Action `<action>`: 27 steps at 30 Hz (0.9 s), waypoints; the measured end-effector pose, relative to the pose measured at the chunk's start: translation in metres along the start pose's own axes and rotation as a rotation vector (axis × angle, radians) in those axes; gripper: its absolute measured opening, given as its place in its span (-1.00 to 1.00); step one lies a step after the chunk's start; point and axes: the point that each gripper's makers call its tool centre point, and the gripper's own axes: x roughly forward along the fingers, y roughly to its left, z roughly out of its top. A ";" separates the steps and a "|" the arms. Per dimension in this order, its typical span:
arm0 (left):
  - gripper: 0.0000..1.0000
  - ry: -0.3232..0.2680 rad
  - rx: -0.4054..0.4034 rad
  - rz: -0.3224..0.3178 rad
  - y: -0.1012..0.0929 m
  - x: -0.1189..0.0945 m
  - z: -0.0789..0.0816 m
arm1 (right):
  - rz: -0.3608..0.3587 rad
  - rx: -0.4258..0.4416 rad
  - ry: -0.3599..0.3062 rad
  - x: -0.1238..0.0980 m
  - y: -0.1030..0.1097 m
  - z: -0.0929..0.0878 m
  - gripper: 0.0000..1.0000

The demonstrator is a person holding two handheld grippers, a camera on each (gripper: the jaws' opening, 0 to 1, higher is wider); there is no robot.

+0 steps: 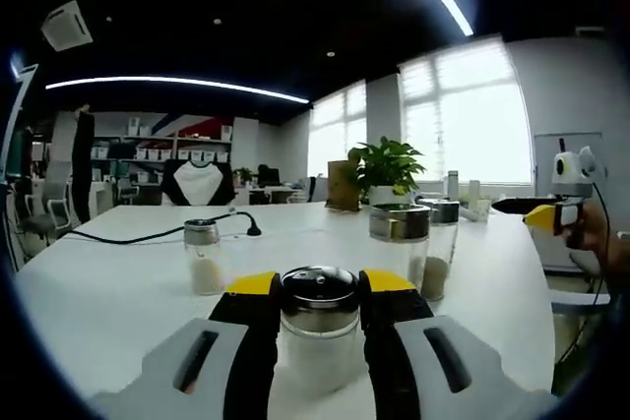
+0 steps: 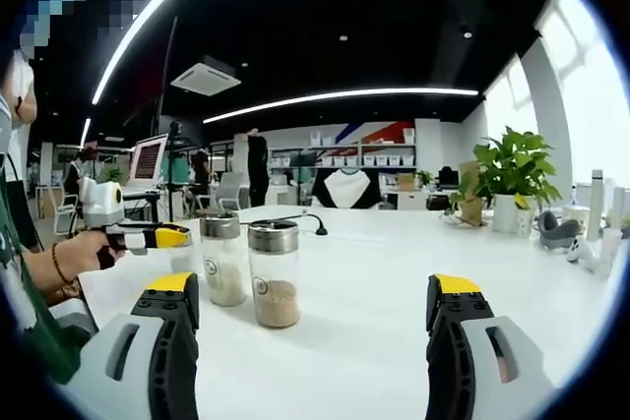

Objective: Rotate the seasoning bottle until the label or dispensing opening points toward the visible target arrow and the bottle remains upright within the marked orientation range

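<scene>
A glass seasoning bottle [image 1: 317, 327] with a shiny metal cap stands upright on the white table [image 1: 108, 292], right in front of the left gripper view. My left gripper [image 1: 320, 282] is shut on it, with the yellow-tipped jaws pressing the cap from both sides. In the right gripper view my left gripper [image 2: 162, 236] shows at the left edge, held by a hand. My right gripper [image 2: 313, 287] is open with nothing between its jaws. It hovers over the table [image 2: 374, 322] and also appears at the right of the left gripper view, right gripper [image 1: 530, 211]. I see no arrow mark.
Three more shakers stand on the table: a small one [image 1: 204, 258] and two taller ones [image 1: 399, 233] [image 1: 441, 243]; two of them show as shakers [image 2: 224, 258] [image 2: 275, 274]. A black cable [image 1: 148, 235] crosses the far table. A potted plant [image 1: 386, 166] stands behind.
</scene>
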 end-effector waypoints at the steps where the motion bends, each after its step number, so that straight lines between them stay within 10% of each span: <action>1: -0.35 -0.003 -0.002 -0.001 0.000 -0.001 0.000 | 0.002 -0.007 0.003 0.001 0.002 -0.001 0.99; 27: -0.34 -0.008 -0.015 -0.076 0.005 -0.004 -0.002 | 0.032 -0.012 0.037 0.005 0.010 -0.009 0.99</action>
